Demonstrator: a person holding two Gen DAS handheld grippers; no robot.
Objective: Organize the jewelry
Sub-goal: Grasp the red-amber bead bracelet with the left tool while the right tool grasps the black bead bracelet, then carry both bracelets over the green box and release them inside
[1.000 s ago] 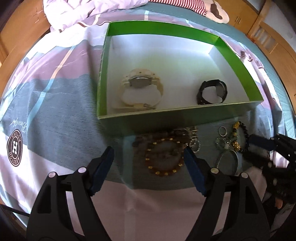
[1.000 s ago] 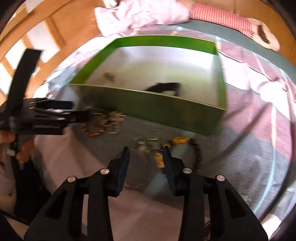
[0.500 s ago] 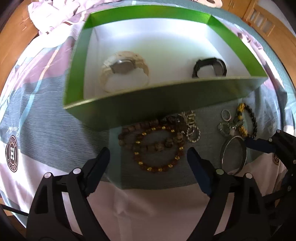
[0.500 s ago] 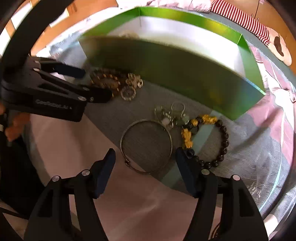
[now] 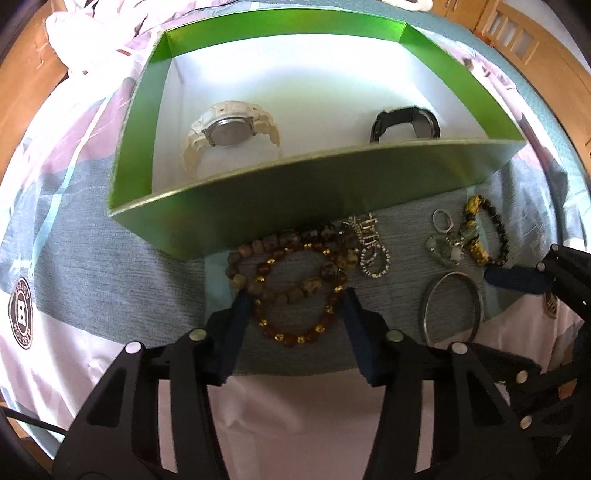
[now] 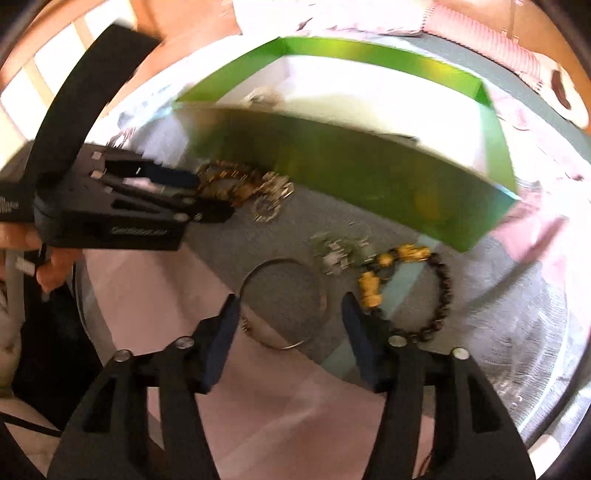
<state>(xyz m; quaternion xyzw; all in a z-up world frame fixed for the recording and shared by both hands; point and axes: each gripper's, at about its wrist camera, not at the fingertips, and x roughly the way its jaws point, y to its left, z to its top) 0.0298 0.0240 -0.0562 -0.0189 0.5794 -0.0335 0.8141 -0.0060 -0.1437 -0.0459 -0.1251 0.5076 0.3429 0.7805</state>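
Observation:
A green box (image 5: 317,192) with a white floor holds a white watch (image 5: 229,129) and a black watch (image 5: 406,123). On the bedsheet in front of it lie two brown bead bracelets (image 5: 295,273), a sparkly piece (image 5: 369,243), a ring (image 5: 443,221), a metal bangle (image 5: 452,308) and a black-and-yellow bead bracelet (image 5: 487,232). My left gripper (image 5: 295,299) is open, its fingers either side of the brown bracelets. My right gripper (image 6: 290,306) is open around the bangle (image 6: 284,302); the black-and-yellow bracelet (image 6: 406,284) lies just right of it.
The bedsheet (image 5: 92,258) is grey, pink and white, with crumpled bedding (image 5: 92,33) behind the box. Wooden furniture (image 5: 535,40) stands at the far right. The left gripper's body (image 6: 122,206) and the hand holding it show at the left of the right wrist view.
Both grippers have dropped closer to the jewelry. The left one has narrowed around the brown bracelets. The right one opened wider and now straddles the bangle.

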